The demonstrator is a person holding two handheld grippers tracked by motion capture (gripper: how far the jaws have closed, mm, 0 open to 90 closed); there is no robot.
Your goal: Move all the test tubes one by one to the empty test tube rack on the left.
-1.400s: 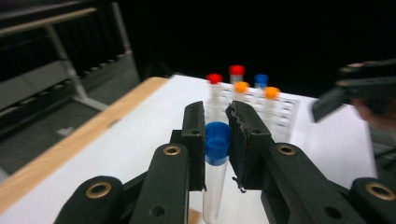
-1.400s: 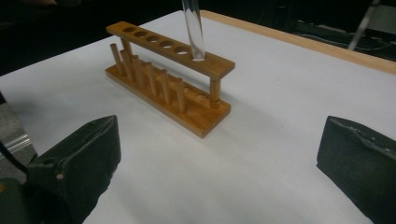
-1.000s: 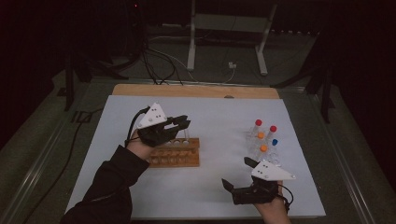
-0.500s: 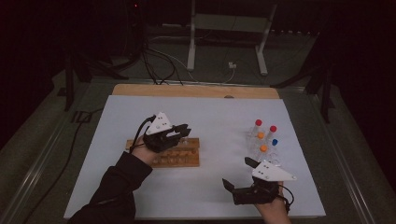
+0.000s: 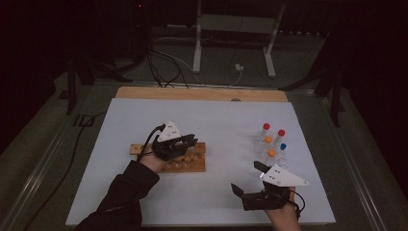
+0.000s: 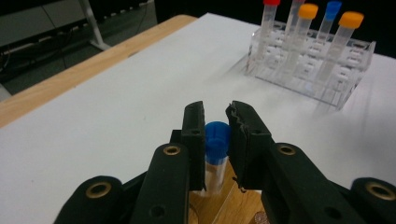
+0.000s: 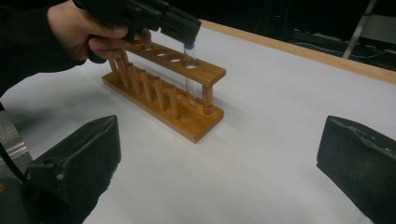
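The left gripper (image 6: 215,121) has its black fingers (image 6: 194,135) closed on a clear plastic tube with a blue cap (image 6: 216,156). The fingers pinch the tube just at the cap, one on each side. The tube stands upright, and its lower part sits in the end hole of the long wooden rack with a row of round holes (image 7: 163,88). From the right gripper view you can see the tube going down through the top bar of the rack, at the end farthest from the hand (image 7: 88,28) that holds the gripper.

The wooden rack lies on the white desk (image 5: 216,120), a bit left of the middle in the high view.

The right gripper (image 5: 250,185) rests low over the near right part of the desk. Its fingers (image 7: 79,163) stand wide apart with nothing between them.

Behind it, near the right edge of the desk, is a clear plastic rack (image 6: 327,79). It holds more upright tubes with red, orange and blue caps. It is well apart from the wooden rack.
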